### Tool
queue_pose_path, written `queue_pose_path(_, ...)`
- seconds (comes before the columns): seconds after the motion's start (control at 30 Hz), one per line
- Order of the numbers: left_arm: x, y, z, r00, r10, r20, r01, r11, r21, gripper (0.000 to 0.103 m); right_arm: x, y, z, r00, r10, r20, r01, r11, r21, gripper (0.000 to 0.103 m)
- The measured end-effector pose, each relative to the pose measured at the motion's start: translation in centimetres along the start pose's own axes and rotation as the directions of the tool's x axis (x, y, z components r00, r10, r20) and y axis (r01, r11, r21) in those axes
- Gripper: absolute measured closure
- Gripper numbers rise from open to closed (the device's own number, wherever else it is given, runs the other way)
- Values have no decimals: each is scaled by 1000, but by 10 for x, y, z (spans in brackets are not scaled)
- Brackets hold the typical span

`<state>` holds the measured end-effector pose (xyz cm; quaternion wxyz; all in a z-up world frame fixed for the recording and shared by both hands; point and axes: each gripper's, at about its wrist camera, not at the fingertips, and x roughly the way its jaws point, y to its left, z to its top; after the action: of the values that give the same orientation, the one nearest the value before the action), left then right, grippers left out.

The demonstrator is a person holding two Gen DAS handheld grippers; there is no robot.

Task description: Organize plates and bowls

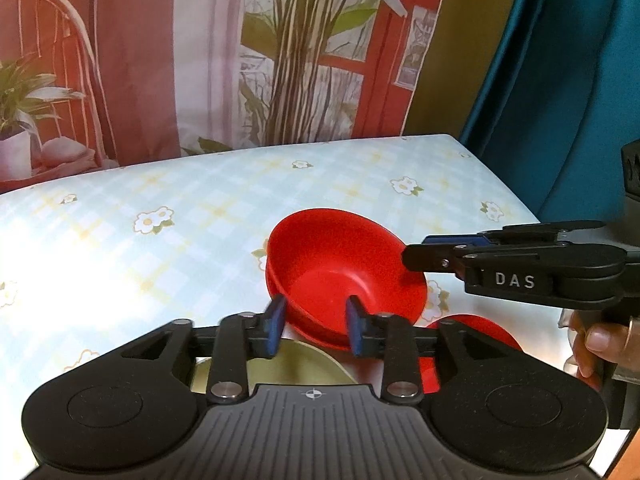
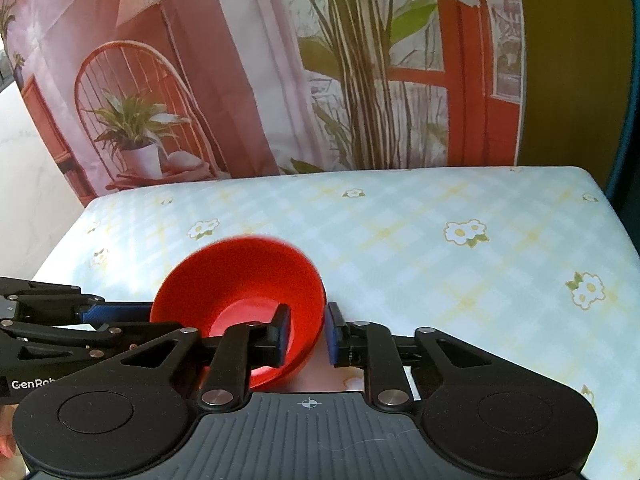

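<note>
A red bowl [image 1: 340,272] [image 2: 244,280] sits tilted over the flowered table, its upper rim blurred in the right wrist view. My left gripper [image 1: 316,330] straddles the bowl's near rim: one blue pad is outside, the other inside, with a wide gap and neither pressing. My right gripper [image 2: 308,336] [image 1: 412,258] straddles the opposite wall the same way, its jaws apart and not clamped on it. In the right wrist view the left gripper [image 2: 146,316] comes in from the left, its tips hidden behind the bowl.
An olive-gold plate [image 1: 292,368] lies under my left gripper, and a second red dish [image 1: 480,336] is beside it to the right. A hand [image 1: 592,344] holds the right gripper's handle. The checked tablecloth [image 2: 440,272] runs back to a printed curtain; the table's right edge is close.
</note>
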<state>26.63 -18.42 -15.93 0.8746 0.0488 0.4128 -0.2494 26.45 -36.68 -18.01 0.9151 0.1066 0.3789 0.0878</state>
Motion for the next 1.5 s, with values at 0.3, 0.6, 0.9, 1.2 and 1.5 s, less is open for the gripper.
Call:
queue_pose_path(0.3, -20, -8, -5, 999, -42, 22, 42, 999, 6, 65, -14, -1, -4, 1000, -2, 4, 2, 1000, -19, 82)
queue_pose_path(0.6, -35, -23, -28, 994, -108, 8, 108, 994, -13, 65, -47, -4, -28, 1000, -17, 20, 18, 999, -50, 82)
queue_pose_path(0.9, -40, -34, -42, 990, -141, -3, 141, 989, -40, 65, -72, -10, -53, 1000, -27, 13, 28, 998, -51, 82)
queue_pose_path(1.2, -41, -34, -44, 990, -140, -11, 139, 989, -48, 66, -80, -15, -68, 999, -33, 1, 33, 998, -44, 82)
queue_pose_path(1.5, -40, -32, -43, 989, -145, -16, 143, 988, -57, 66, -81, -21, -76, 1000, -25, -9, 24, 999, -24, 82)
